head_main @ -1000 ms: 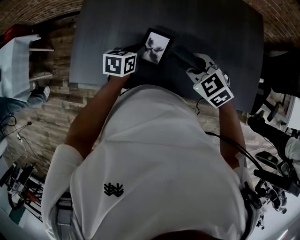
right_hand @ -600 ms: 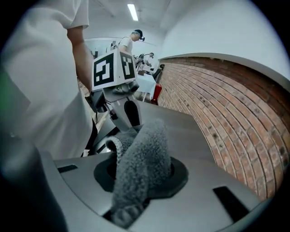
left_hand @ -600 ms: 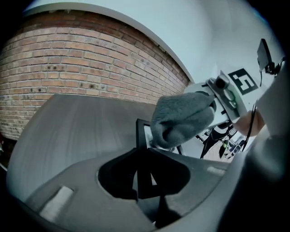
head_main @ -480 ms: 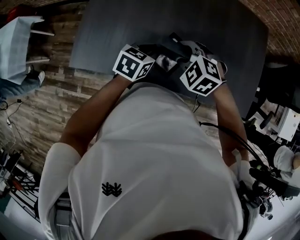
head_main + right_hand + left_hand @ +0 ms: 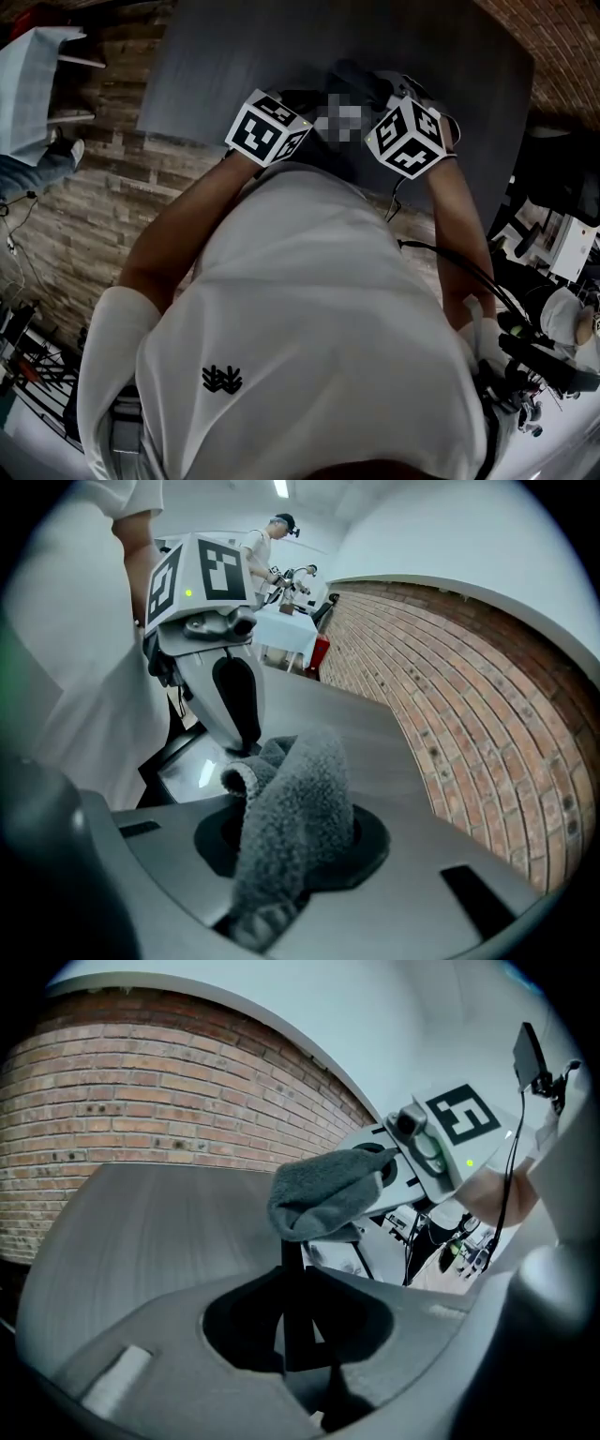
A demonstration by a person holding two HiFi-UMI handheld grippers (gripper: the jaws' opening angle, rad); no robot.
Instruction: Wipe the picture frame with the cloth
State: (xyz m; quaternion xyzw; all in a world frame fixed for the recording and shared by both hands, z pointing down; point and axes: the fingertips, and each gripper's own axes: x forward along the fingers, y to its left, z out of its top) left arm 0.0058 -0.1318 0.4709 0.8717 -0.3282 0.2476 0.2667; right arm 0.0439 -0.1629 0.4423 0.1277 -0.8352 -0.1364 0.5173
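My left gripper [image 5: 294, 1327] is shut on the black picture frame [image 5: 290, 1283], which shows edge-on as a thin dark upright between its jaws. The grey cloth [image 5: 326, 1198] rests on the frame's top edge. My right gripper [image 5: 286, 841] is shut on that cloth [image 5: 292, 808], which bunches up out of its jaws and touches the frame's glass [image 5: 195, 761]. In the head view the two marker cubes, the left [image 5: 267, 127] and the right [image 5: 409, 137], stand close together just past the person's chest, with the frame mostly hidden between them.
A dark grey table [image 5: 234, 56] lies under and beyond both grippers, with a brick wall [image 5: 141, 1101] behind it. A person [image 5: 270, 538] works at a white table [image 5: 286, 630] far off. Cables and gear [image 5: 534, 361] lie on the floor at the right.
The frame, held out over the table with its picture showing, has been drawn in and up towards the chest. Both grippers have rolled and closed in on each other, cloth against frame.
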